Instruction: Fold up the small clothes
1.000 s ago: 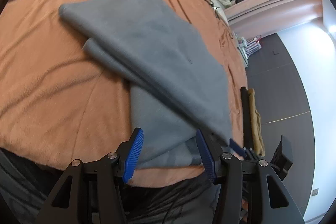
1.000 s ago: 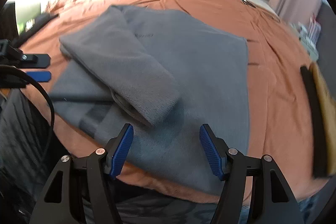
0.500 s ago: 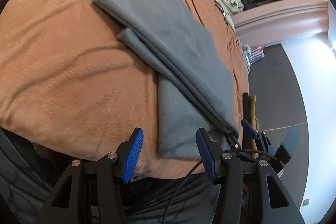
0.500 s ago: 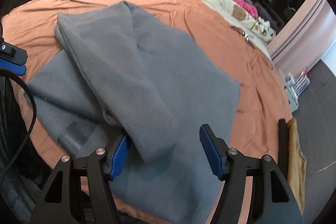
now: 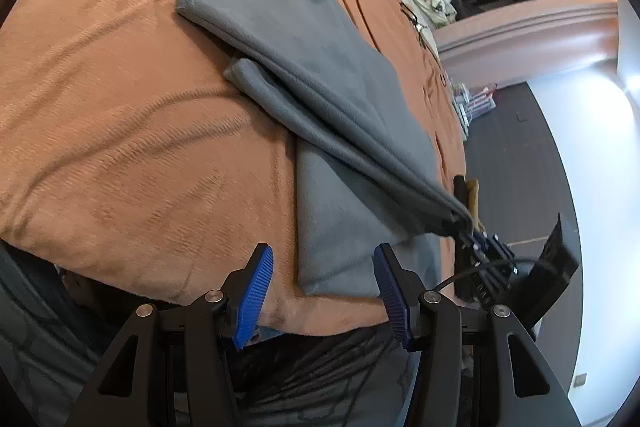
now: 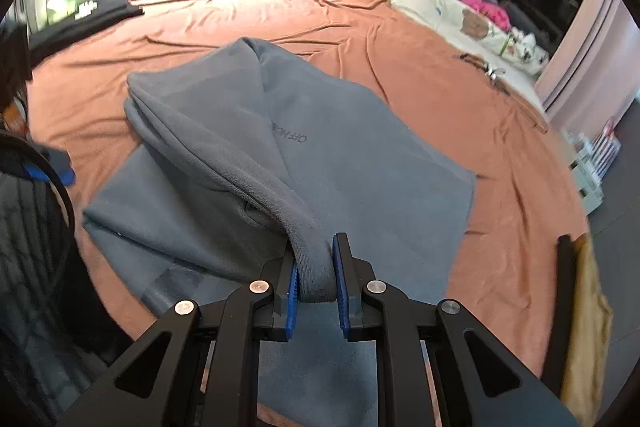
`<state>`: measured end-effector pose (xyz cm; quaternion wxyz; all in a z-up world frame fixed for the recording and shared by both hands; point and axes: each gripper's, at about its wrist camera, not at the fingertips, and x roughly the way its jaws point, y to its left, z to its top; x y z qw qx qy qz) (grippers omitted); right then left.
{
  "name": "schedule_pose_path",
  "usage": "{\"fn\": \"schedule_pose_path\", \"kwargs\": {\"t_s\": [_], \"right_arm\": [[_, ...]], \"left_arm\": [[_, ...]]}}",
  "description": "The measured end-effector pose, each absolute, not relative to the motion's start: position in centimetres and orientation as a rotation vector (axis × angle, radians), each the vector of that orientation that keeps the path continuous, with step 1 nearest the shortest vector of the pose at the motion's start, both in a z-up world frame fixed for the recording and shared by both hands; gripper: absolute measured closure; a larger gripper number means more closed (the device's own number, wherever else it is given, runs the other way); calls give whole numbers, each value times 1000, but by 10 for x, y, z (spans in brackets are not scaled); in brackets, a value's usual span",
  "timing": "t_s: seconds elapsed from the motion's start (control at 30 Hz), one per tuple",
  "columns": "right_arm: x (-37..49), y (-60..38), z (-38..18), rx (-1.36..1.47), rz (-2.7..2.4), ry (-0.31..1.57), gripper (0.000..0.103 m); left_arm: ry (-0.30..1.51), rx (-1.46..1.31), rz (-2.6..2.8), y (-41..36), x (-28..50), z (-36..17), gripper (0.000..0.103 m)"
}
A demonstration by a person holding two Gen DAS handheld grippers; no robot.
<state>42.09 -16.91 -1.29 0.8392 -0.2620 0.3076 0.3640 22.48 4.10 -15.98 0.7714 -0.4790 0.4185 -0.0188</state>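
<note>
A grey fleece garment (image 5: 340,115) lies partly folded on the orange bedspread (image 5: 120,107). My right gripper (image 6: 316,267) has a thick folded edge of the grey garment (image 6: 340,155) between its blue pads. Its jaws are closing and press on the cloth, and the fold is lifted off the layer below. In the left wrist view the right gripper (image 5: 476,239) pulls that fold taut from the right. My left gripper (image 5: 322,255) stands open just short of the garment's near corner at the bed's edge, with no cloth between its fingers.
Dark folded clothing (image 6: 92,15) lies at the far left of the bed. Soft toys and a pink item (image 6: 484,11) sit on a pale blanket at the back. A tan and black stack (image 6: 584,307) is at the right, beside the dark floor (image 5: 520,131).
The right jaws have closed on the garment's folded edge and raised it, so the fold now hangs taut. The left gripper shifted a little at first, then held still and open.
</note>
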Motion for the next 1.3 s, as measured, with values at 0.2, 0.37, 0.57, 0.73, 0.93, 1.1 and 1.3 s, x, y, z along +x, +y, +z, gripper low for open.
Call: {"fn": "schedule_pose_path", "kwargs": {"t_s": [0.2,0.37,0.57,0.73,0.93,1.1,1.3], "right_arm": [[447,-192,-11,-428,827,721,91],[462,-208,-7,-353,860,747,91],[478,-229,-5,-279,889,762,91],[489,-236,-13,-207,904,775,94],[489,-254,-7,-69,905,796,98],[478,-271,0,22,900,820,99],[457,-290,-1,100,878,837,99]], "left_arm": [[937,-1025,-57,31,233,-164,49],[967,-1028,-47,26,238,-170,49],[1001,-1011,-45,14,249,-177,49],[981,-1001,-25,12,253,-181,59],[964,-996,-25,16,242,-180,93],[932,-1001,-50,25,234,-170,93],[928,-995,-65,30,229,-166,93]]}}
